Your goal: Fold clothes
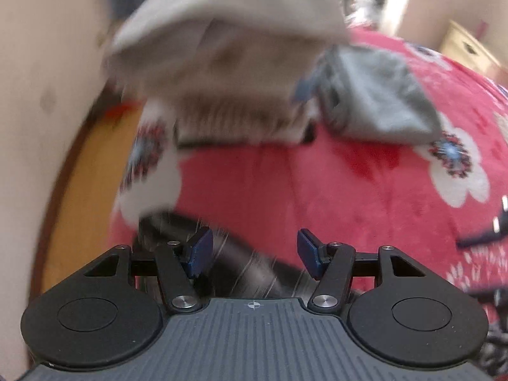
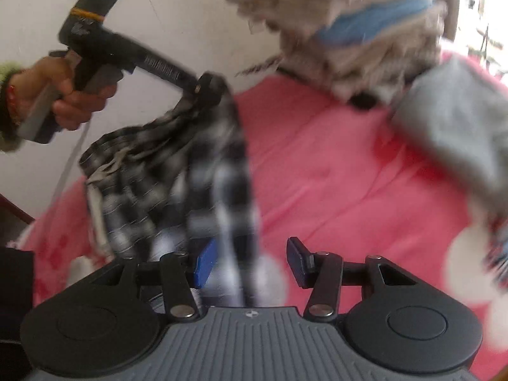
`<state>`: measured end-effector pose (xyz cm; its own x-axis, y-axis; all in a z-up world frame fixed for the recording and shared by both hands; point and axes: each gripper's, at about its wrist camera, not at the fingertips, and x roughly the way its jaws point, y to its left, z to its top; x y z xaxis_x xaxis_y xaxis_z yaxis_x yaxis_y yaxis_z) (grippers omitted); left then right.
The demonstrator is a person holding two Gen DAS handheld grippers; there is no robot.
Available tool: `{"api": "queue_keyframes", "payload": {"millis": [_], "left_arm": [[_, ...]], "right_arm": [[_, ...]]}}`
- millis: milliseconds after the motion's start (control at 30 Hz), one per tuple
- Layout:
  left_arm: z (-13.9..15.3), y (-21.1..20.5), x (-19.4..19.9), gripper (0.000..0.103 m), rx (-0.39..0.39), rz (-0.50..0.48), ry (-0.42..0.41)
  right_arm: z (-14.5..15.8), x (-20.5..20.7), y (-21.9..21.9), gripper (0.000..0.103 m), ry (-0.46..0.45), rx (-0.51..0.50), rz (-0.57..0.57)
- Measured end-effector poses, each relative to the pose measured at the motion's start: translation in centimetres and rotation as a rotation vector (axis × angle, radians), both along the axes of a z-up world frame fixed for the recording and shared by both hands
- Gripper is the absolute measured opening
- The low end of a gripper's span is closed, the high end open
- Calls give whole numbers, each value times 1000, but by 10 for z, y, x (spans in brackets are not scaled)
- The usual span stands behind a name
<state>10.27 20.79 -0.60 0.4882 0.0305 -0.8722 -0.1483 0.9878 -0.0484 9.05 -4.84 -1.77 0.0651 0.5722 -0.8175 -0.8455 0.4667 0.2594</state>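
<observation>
**Listener:** Where are we?

**Me:** Red floral bedding covers a bed (image 1: 365,197) that fills both wrist views, with a pale wall behind. At the far edge sits a heap of beige clothes (image 1: 222,63) and, just beside it, a folded grey garment (image 1: 381,95).

**Listener:** And the piece being folded?

**Me:** It is a black-and-white checked garment (image 2: 177,190), blurred, hanging from near the tip of my left hand-held gripper (image 2: 206,87) and draping towards the right one. My left hand (image 2: 60,95) holds that tool up by its grip.

**Listener:** What are the jaws doing?

**Me:** The left hand-held gripper's jaws stand spread, with dark striped cloth below them but not pinched. The right hand-held gripper (image 2: 250,262) is also spread; the checked cloth hangs between its fingers, and I cannot see either pad pressing on it.

**Listener:** How will it handle?

**Me:** I judge it light, limp and prone to bunching. I would take hold at a hem or corner, one per side, and pull it flat.
</observation>
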Motion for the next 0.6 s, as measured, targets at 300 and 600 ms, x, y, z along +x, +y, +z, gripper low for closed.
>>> {"api": "queue_keyframes", "payload": {"millis": [300,600], "left_arm": [[-51,31,-33,59,-285,140,-26],[-83,15,-5,41,-192,168,45]], "right_arm": [[-9,-71,-90,51,-24,-60,-183],[-35,-96,-133,39,28,-102,-341]]}}
